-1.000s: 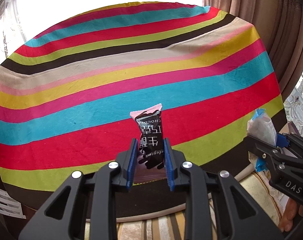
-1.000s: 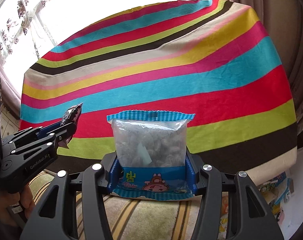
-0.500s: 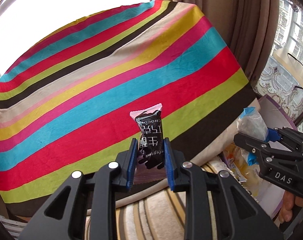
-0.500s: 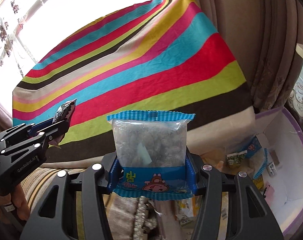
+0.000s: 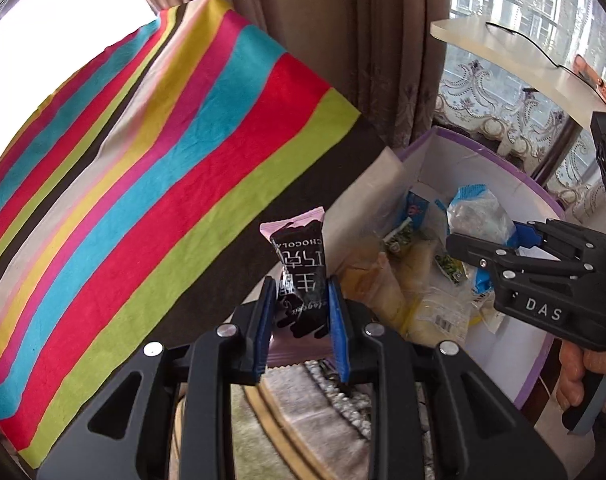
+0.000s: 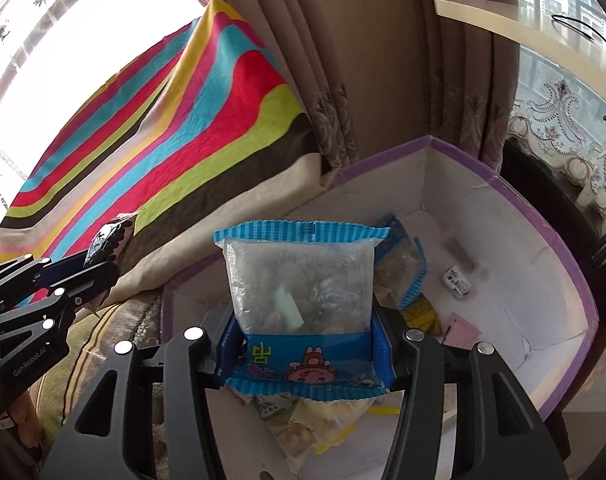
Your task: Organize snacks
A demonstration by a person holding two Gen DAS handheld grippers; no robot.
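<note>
My left gripper (image 5: 299, 304) is shut on a black and pink chocolate bar wrapper (image 5: 299, 256), held upright beside the striped table's corner. My right gripper (image 6: 303, 344) is shut on a clear snack bag with blue edges (image 6: 301, 280), held above the open white box with purple rim (image 6: 503, 208). The box also shows in the left wrist view (image 5: 535, 196), with the right gripper (image 5: 515, 240) and its bag (image 5: 479, 216) over it. The left gripper (image 6: 103, 264) shows at the left of the right wrist view.
The box holds several snack packets (image 6: 403, 272) and small items (image 6: 457, 280). A table with a striped cloth (image 5: 143, 152) is to the left. Curtains (image 6: 363, 80) hang behind. A patterned rug (image 5: 303, 420) lies below. A white shelf (image 5: 523, 60) is at the upper right.
Both grippers have swung right, away from the striped table and towards the purple-rimmed box, each still holding its snack. The box with its contents has come into view.
</note>
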